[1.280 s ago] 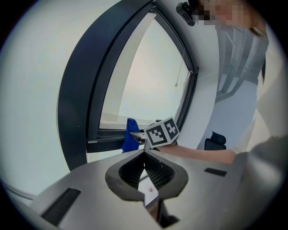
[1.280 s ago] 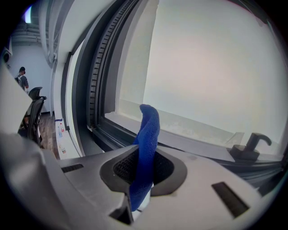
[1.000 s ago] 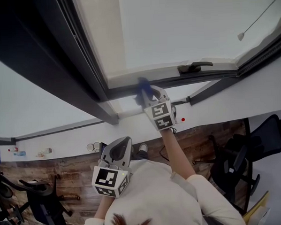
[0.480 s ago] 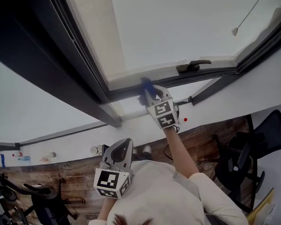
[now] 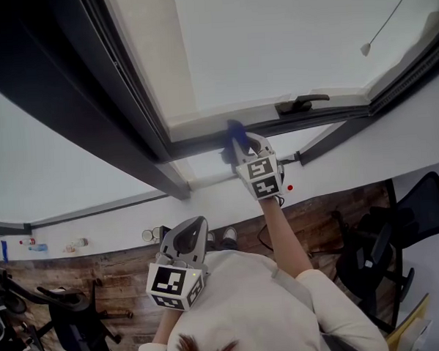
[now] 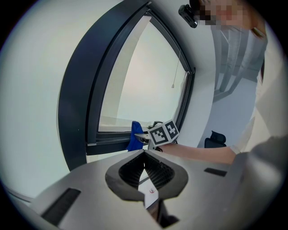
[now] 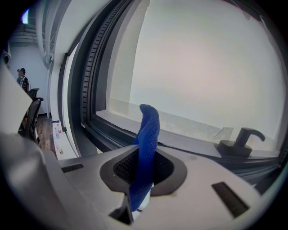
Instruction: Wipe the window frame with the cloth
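One cloth [image 7: 148, 134] in right claw [image 5: 237, 142], at window frame [image 5: 196, 141] lower edge

1. The left gripper [image 6: 145, 167] and right gripper [image 7: 145, 173] have grey shells with black ribbed pads [image 6: 158, 173].
2. Each carries a cube [image 5: 174, 282] with black-and-white square markers.
3. The person wears a cream long-sleeved top [image 5: 248, 309].

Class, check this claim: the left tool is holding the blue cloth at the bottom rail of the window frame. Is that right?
No. The right tool, not the left, holds the blue cloth at the bottom rail of the window frame. The right gripper view shows the cloth clamped between its jaws. The left tool is shut on nothing.
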Tool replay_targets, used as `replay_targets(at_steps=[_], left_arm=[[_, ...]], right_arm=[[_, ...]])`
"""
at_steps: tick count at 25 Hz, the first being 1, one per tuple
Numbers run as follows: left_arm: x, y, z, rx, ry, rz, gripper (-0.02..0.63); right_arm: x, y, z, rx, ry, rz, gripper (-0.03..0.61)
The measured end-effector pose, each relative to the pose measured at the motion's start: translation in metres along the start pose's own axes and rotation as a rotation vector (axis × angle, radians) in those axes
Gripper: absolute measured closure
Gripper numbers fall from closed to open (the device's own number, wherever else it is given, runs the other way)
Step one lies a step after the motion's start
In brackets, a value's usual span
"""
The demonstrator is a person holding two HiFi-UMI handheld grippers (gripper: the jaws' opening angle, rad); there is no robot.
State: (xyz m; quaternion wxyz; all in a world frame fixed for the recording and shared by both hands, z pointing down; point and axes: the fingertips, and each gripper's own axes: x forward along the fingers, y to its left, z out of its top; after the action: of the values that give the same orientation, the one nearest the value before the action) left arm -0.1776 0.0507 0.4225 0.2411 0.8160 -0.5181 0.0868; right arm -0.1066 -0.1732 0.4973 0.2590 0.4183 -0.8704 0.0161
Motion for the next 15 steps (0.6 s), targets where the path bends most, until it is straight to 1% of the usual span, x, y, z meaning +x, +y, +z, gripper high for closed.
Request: replay_targets(at_steps=[15], left_arm=[[0.008,-0.006,0.001,0.001,-0.012,0.01,0.604]], right_arm=[[-0.003,-0.012,-0.003,0.005,-0.002,-0.004,0.532]])
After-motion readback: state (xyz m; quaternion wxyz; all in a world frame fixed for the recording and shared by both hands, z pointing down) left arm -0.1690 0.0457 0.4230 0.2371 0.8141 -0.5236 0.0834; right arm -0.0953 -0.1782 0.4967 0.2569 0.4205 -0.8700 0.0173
